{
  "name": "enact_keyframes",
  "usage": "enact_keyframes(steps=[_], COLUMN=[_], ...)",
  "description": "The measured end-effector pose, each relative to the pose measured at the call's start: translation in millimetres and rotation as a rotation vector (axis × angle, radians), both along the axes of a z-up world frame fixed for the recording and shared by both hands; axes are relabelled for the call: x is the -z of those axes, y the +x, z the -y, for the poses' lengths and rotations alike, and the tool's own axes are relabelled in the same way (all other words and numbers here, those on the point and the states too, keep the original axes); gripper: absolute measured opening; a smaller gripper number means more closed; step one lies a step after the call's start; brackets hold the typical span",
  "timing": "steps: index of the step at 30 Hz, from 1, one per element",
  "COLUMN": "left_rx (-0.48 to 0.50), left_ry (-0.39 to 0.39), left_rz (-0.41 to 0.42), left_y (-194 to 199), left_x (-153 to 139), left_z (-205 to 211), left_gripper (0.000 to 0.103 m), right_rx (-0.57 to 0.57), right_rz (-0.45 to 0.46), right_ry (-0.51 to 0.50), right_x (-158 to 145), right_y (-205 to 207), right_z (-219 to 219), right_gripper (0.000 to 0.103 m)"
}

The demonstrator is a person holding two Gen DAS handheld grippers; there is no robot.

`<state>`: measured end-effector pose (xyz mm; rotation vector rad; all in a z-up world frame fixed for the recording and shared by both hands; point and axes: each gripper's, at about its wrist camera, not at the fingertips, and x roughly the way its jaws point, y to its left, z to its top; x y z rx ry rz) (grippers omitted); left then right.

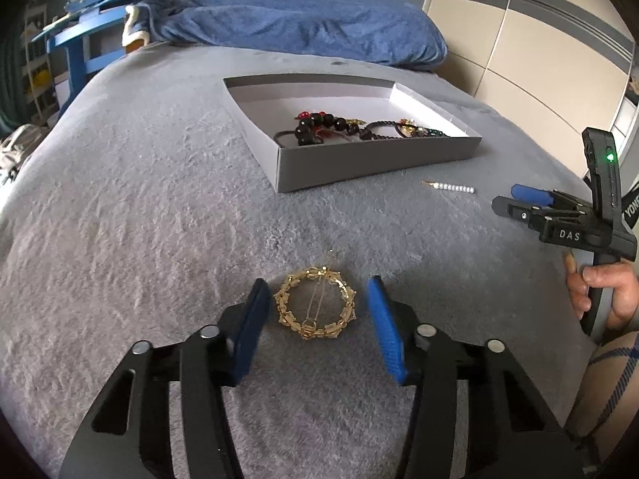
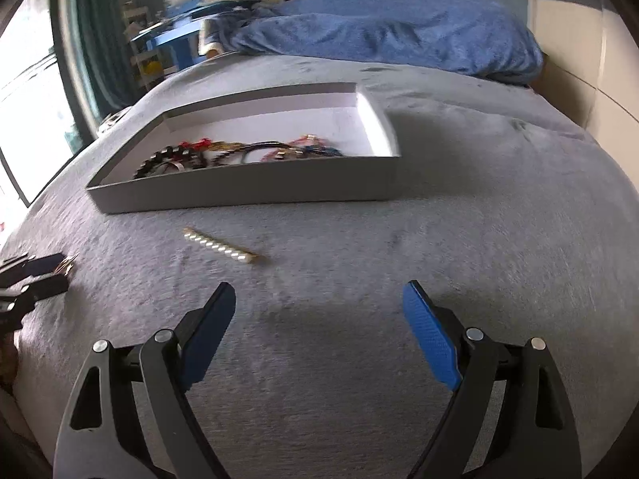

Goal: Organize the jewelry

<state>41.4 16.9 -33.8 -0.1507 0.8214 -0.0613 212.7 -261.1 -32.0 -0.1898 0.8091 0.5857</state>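
A round gold brooch (image 1: 314,302) lies on the grey bed cover between the two blue pads of my left gripper (image 1: 317,285), which is open around it without touching. A grey cardboard box (image 1: 359,169) beyond holds several dark bead and gold pieces (image 1: 319,125). A white pearl bar pin (image 1: 451,188) lies on the cover right of the box. My right gripper (image 2: 319,291) is open and empty, with the pearl pin (image 2: 221,245) ahead to its left and the box (image 2: 239,193) behind it. The right gripper also shows in the left wrist view (image 1: 519,199).
A blue blanket (image 1: 311,20) is bunched at the far end of the bed. A blue shelf with papers (image 1: 92,28) stands at the back left. A cream wardrobe (image 1: 539,40) is on the right. The left gripper's fingers (image 2: 36,271) show at the left edge.
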Motion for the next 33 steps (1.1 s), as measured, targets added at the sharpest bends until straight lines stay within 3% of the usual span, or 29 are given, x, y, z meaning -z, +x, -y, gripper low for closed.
enact_keyframes(steps=[7,15,18,22,28,33], left_rx=[-0.002,-0.003,-0.002,-0.002,0.002,0.003], left_ry=[-0.002,0.0,-0.001,-0.006,0.015,0.027], left_rz=[-0.01,-0.01,-0.01,-0.011,-0.021,-0.02], left_y=[1.4,1.4,1.4,1.8,3.7,4.0], left_x=[1.5,1.4,1.4,2.4,3.5,3.5], left_z=[-0.3,0.0,-0.1,-0.6,3.6,4.6], left_gripper=[0.051,0.052,0.052,0.052,0.055,0.056], right_rx=[-0.114,-0.174,-0.199,-0.236,-0.219,-0.182], right_rz=[0.019,0.024,0.028,0.035,-0.019,-0.072], right_ry=[-0.075,-0.114,-0.134,-0.132,-0.061,0.029], right_x=[2.0,1.7,5.0,6.3,6.9,6.0], right_y=[-5.1,8.0,5.2,-2.9,-8.1,-11.1], right_z=[-31.2,-60.3,-66.0,-68.1,-61.8,-47.7], right_gripper=[0.071,0.066,0.059,0.039,0.018,0.012])
